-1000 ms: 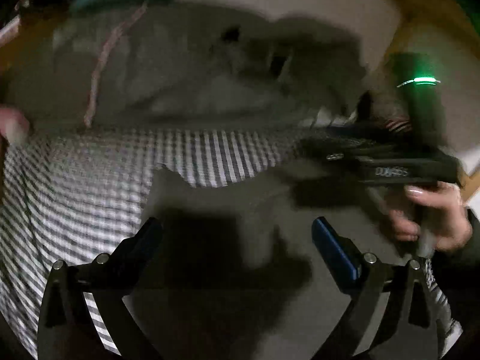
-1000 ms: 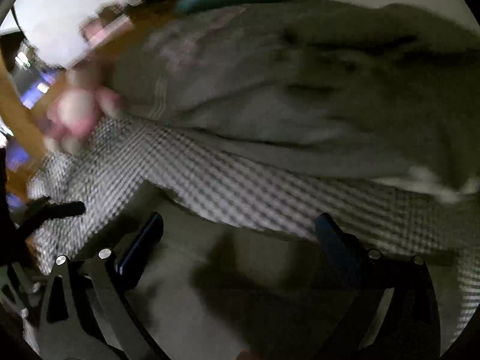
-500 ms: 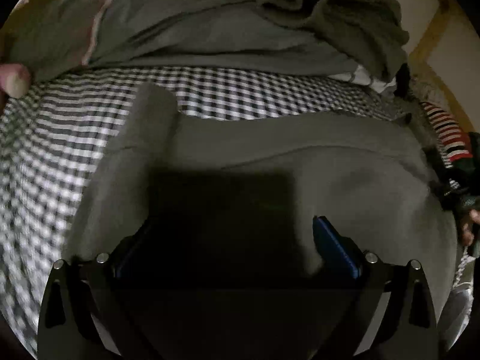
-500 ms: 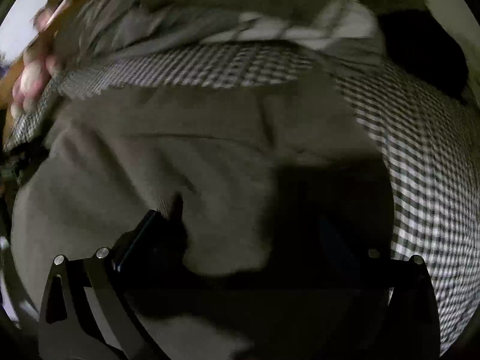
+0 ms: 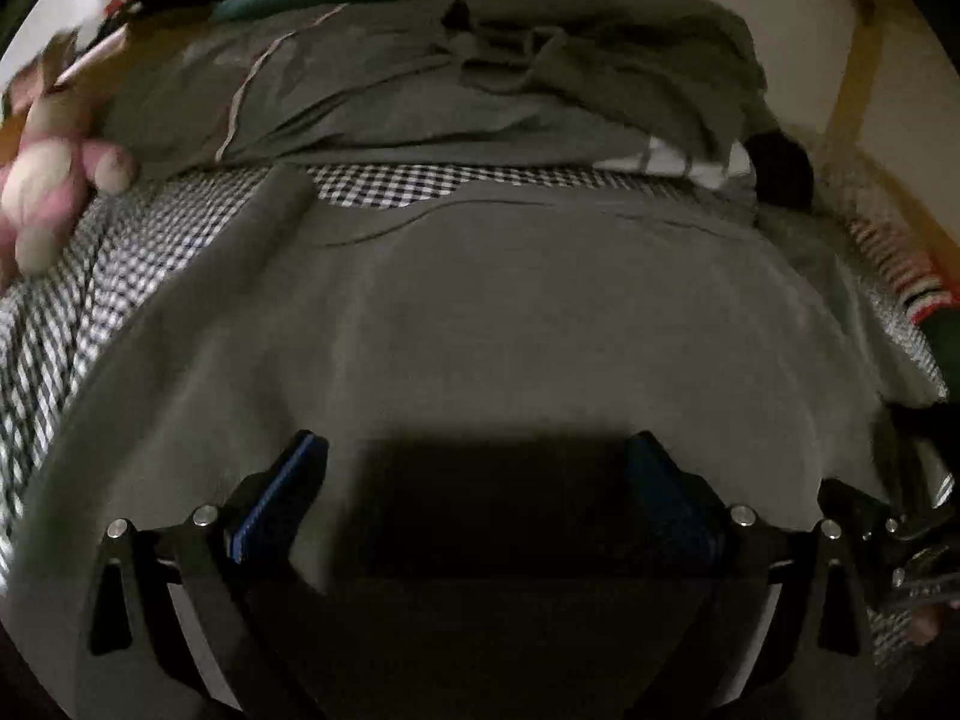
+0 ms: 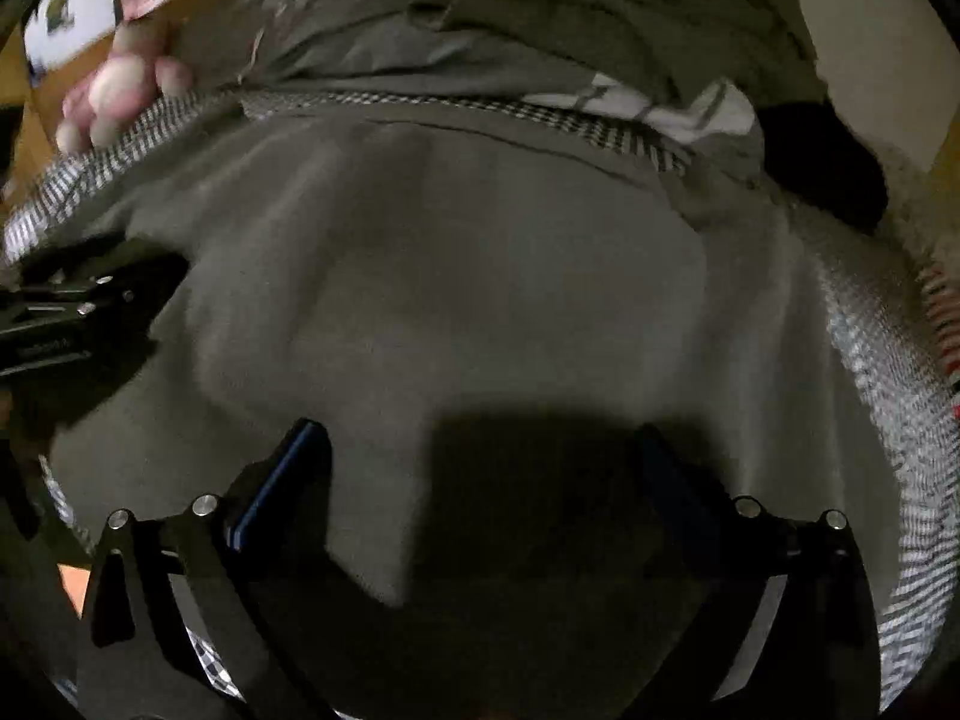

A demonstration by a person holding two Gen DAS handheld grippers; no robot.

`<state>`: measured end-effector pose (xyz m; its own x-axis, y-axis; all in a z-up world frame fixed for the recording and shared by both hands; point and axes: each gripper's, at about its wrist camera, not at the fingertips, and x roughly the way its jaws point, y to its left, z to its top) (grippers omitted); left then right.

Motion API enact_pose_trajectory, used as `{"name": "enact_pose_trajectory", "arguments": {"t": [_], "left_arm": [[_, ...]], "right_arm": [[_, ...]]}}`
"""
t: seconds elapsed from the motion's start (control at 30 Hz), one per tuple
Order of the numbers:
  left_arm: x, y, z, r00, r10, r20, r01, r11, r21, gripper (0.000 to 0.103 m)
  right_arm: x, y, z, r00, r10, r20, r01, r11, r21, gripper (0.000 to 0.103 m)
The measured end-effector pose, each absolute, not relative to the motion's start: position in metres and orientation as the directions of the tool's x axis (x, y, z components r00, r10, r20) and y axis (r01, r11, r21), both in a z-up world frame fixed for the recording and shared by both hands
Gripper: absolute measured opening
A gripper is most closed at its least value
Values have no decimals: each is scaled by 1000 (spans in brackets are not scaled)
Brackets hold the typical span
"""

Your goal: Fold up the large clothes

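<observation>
A large olive-grey cotton garment (image 5: pixel 528 312) lies spread flat on the black-and-white checked bedcover (image 5: pixel 78 300), directly under and ahead of both tools. The left gripper (image 5: pixel 480 480) and the right gripper (image 6: pixel 480 468) each stand wide open, holding nothing, low over the garment's near part. Its long axis seems to run left to right, so each gripper is nearest its own side. A crumpled olive heap (image 5: pixel 540 78) lies beyond.
</observation>
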<state>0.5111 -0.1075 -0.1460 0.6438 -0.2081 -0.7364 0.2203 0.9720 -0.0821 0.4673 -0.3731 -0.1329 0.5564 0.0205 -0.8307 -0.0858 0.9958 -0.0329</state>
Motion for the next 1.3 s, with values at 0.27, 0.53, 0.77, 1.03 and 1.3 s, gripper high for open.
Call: {"name": "enact_pose_trajectory", "arguments": {"t": [0.27,0.53,0.77,1.03,1.3], "left_arm": [[495,-77,-139,641,-166,-749,173,983,-69,99],[482,-63,-132,635,-126,-762,153,988,-35,99],[444,-78,-112,713,-226,-664,163,974,-158,99],[436,-116,-148,728,-116,-676,190,981,35,99],[434,-113,-149,732,-111,-672,178,983,32,99]], "right_arm": [[432,-447,-143,560,127,-819,-5,989,150,100],[415,-451,-137,598,61,-799,25,995,95,100],[402,-408,-120,657,-76,-750,151,988,32,100],[428,-377,-159,573,-41,-818,78,997,4,100],[429,-375,-162,582,-48,-812,80,997,-1,100]]}}
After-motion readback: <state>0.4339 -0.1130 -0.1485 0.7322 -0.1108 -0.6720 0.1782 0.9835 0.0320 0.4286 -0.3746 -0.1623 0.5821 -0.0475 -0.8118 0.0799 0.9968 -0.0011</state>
